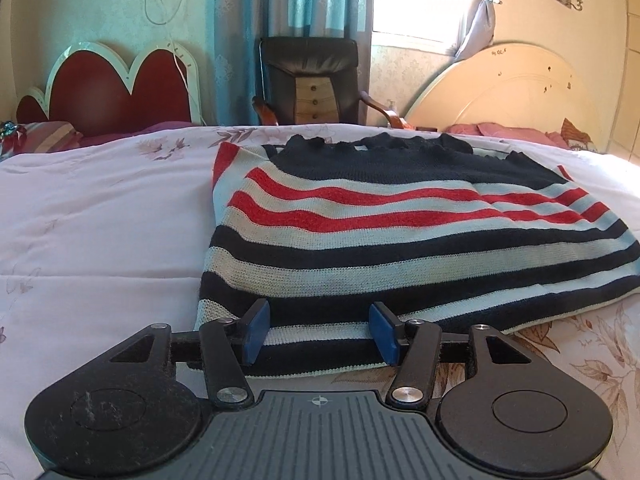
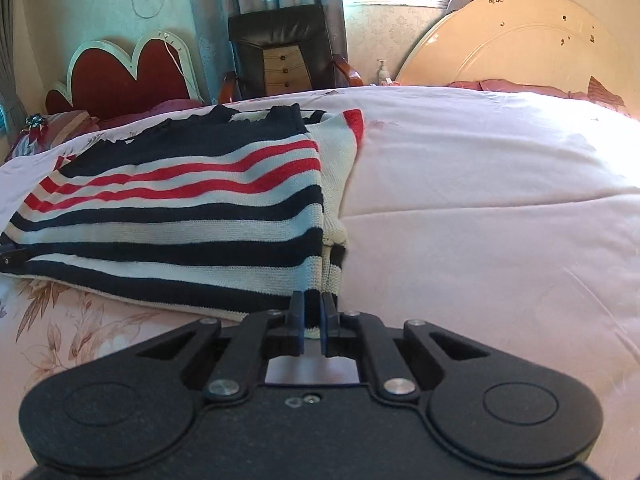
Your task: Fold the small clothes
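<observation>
A small knitted sweater [image 1: 400, 240] with navy, white and red stripes lies flat on the bed, its sides folded in, neck end far. My left gripper [image 1: 322, 330] is open, its blue pads [image 1: 256, 330] apart over the sweater's near left hem. In the right wrist view the sweater [image 2: 180, 216] lies to the left. My right gripper [image 2: 312, 320] is shut on the sweater's near right hem corner, low on the bed.
The bed has a pale pink floral quilt [image 1: 100, 240], also seen in the right wrist view [image 2: 480, 240]. Beyond it stand a dark armchair [image 1: 308, 80], a red heart-shaped headboard [image 1: 112, 88] and a cream round headboard [image 2: 512, 40]. Pink pillows [image 1: 516, 130] lie at the far right.
</observation>
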